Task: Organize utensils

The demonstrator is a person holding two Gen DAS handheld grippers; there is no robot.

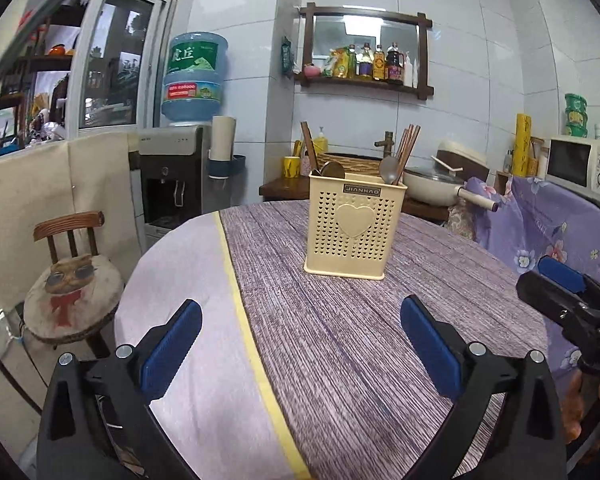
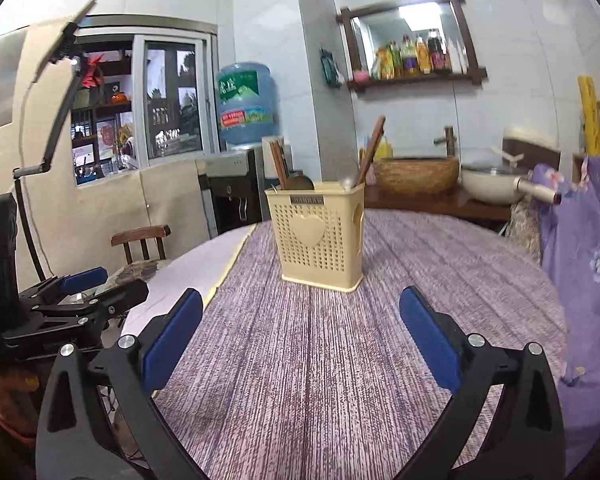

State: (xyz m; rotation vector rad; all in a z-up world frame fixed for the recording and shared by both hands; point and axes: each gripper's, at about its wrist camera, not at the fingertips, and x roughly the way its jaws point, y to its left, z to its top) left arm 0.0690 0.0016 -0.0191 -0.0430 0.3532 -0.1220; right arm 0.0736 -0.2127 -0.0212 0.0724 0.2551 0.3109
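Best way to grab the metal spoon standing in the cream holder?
Judging from the left view, come from above and pinch the metal spoon by its bowl, the only part showing above the cream holder rim. The chopsticks lean close beside it, so approach from the left with an open claw.

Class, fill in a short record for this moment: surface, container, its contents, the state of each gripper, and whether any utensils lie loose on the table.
surface: round table with purple wood-grain cloth
container: cream perforated utensil holder, upright
contents: chopsticks, spoons
left gripper: jaws open, empty
right gripper: jaws open, empty
loose utensils: none visible on the table
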